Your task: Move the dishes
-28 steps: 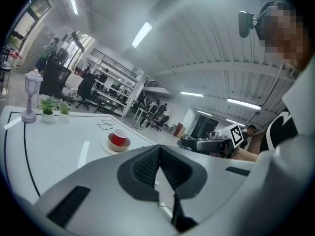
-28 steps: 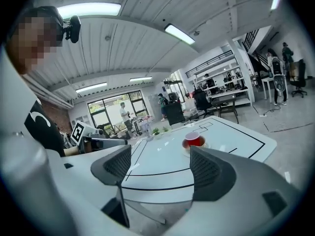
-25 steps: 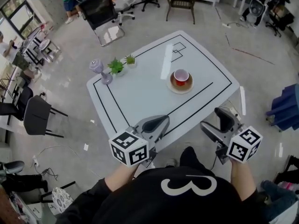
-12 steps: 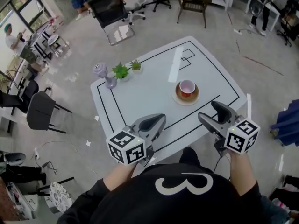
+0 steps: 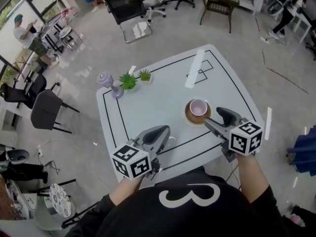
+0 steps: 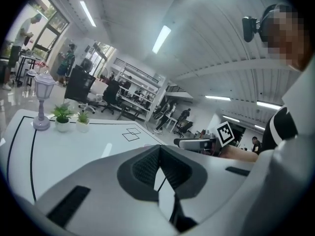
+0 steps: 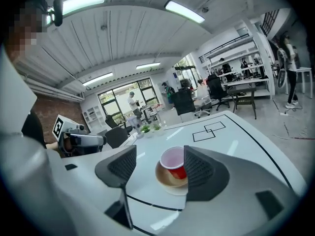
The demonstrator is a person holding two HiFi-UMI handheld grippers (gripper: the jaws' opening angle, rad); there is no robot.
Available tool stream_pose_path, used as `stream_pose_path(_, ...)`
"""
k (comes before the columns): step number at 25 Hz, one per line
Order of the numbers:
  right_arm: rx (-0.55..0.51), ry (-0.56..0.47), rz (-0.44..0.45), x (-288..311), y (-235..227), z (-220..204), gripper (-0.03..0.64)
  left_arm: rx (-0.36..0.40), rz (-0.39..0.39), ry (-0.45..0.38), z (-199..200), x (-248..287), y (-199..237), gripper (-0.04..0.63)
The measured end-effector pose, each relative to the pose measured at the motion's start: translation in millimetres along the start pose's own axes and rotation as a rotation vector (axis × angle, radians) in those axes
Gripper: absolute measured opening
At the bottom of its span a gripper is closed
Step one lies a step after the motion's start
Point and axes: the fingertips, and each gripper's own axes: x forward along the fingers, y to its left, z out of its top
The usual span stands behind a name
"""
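A red cup with a white inside [image 5: 198, 107] stands on a brown saucer [image 5: 190, 117] on the white table [image 5: 158, 98], right of centre. My right gripper [image 5: 211, 116] reaches in from the near right, its tips by the saucer's near right rim. In the right gripper view [image 7: 158, 155] its jaws are open and have just been closing; the cup [image 7: 173, 162] and saucer [image 7: 167, 180] show just beyond the gap, untouched by the pads. My left gripper [image 5: 164, 130] hovers over the table's near part, shut with nothing in it [image 6: 160, 149].
Two small potted plants [image 5: 129, 81] [image 5: 145, 74] and a lavender lamp ornament [image 5: 106, 80] stand at the table's far left corner. A dark chair [image 5: 47, 110] is left of the table, an office chair [image 5: 126, 4] beyond it. Black lines mark the tabletop.
Both grippers have moved forward over the table. The right one has come up to the saucer's near rim and its jaws have narrowed. The left stays shut.
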Motion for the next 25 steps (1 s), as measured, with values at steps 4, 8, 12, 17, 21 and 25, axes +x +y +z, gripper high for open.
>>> stream_pose_path(4,0.003,0.057,0.011,22,-25,-6,0.284,-0.022,0.043,-0.006,0,12,12,0.003)
stream_pose_path(8,0.017,0.103,0.001,45,-46,-15,0.258,-0.048,0.076,0.0,-6,17,21,0.003)
stream_pose_path(12,0.048,0.135,-0.01,61,-57,-23,0.233,-0.071,0.101,0.007,-13,15,26,0.003)
stream_pose_path(17,0.077,0.156,-0.021,73,-63,-29,0.175,-0.082,0.13,-0.001,-14,7,31,0.002)
stream_pose_path(21,0.091,0.165,-0.033,76,-66,-31,0.147,-0.087,0.144,-0.003,-15,3,34,0.003)
stream_pose_path(25,0.107,0.165,-0.047,79,-67,-31,0.104,-0.089,0.148,-0.002,-17,1,35,0.003)
